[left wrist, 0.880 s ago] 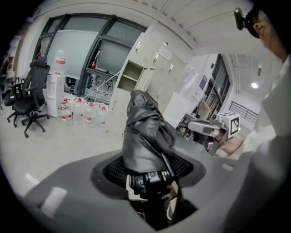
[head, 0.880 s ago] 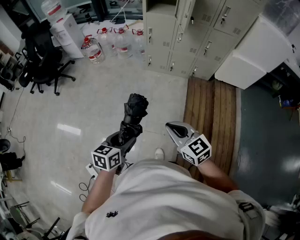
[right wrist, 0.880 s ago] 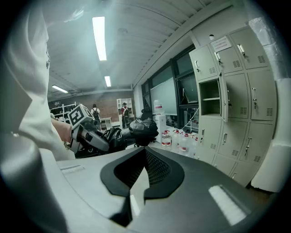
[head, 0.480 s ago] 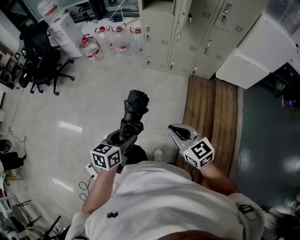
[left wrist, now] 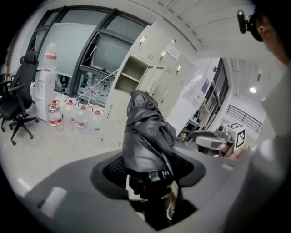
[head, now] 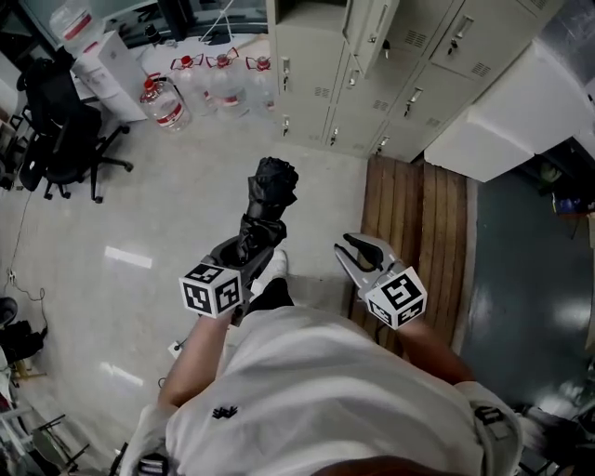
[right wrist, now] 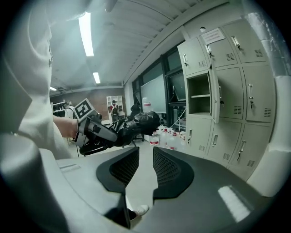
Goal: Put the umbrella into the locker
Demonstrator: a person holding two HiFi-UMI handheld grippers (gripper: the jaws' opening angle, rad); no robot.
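In the head view, the left gripper (head: 245, 251) is clamped on the folded black umbrella (head: 270, 191), whose bundled canopy sticks out past the jaw tips, up and forward over the pale floor (head: 149, 214). The right gripper (head: 359, 249) is level with it, off to its right and apart from it, above the edge of a wooden platform (head: 418, 218). Well ahead of both grippers stands the bank of beige lockers (head: 311, 65), with one door (head: 365, 28) swung open. A row of water bottles (head: 209, 79) sits ahead and to the left of the left gripper.

In the left gripper view, the umbrella (left wrist: 145, 132) fills the gap between the jaws, its lower end pinched there and its wrinkled fabric rising ahead. An open locker compartment (left wrist: 132, 73) lies beyond it, slightly left.

In the right gripper view, the jaws stand a narrow slit apart with only floor showing between them. The left gripper and the umbrella are off to the left; the open compartment (right wrist: 199, 93) is ahead and to the right.
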